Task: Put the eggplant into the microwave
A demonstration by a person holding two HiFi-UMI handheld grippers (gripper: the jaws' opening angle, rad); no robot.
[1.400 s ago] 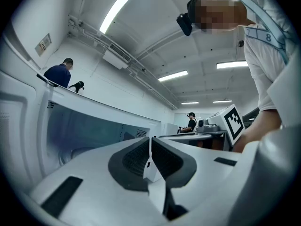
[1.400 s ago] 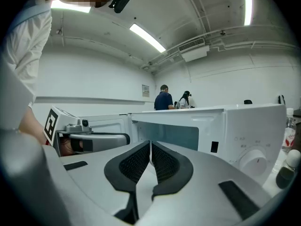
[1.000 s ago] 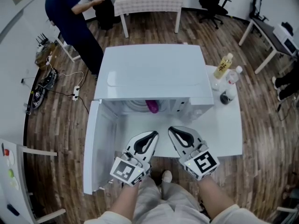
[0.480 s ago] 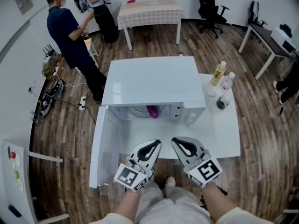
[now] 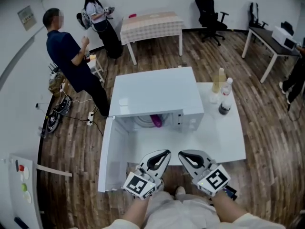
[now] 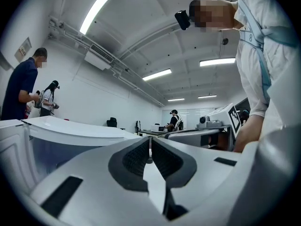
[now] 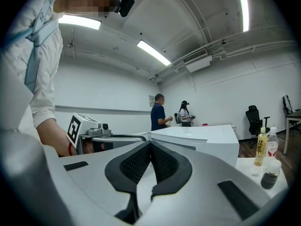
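The purple eggplant (image 5: 156, 121) lies inside the white microwave (image 5: 155, 92), just within the open front. The microwave door (image 5: 113, 154) hangs swung open to the left. My left gripper (image 5: 165, 153) and right gripper (image 5: 181, 153) are side by side near the table's front edge, well back from the microwave opening. Both are shut with nothing between their pads. In the left gripper view the left gripper (image 6: 149, 140) shows its jaws pressed together. The right gripper (image 7: 150, 144) in its own view is likewise closed and empty, with the microwave (image 7: 197, 138) ahead of it.
A white table (image 5: 224, 137) carries the microwave, plus a yellow-labelled bottle (image 5: 218, 82), a clear bottle (image 5: 226, 90) and a dark jar (image 5: 223, 109) at its back right. Two people (image 5: 71, 66) stand at the far left near a small table (image 5: 151, 23).
Both grippers have drawn back toward me, away from the microwave, and stayed shut. The eggplant remains inside. The view has pulled back, showing more of the room.
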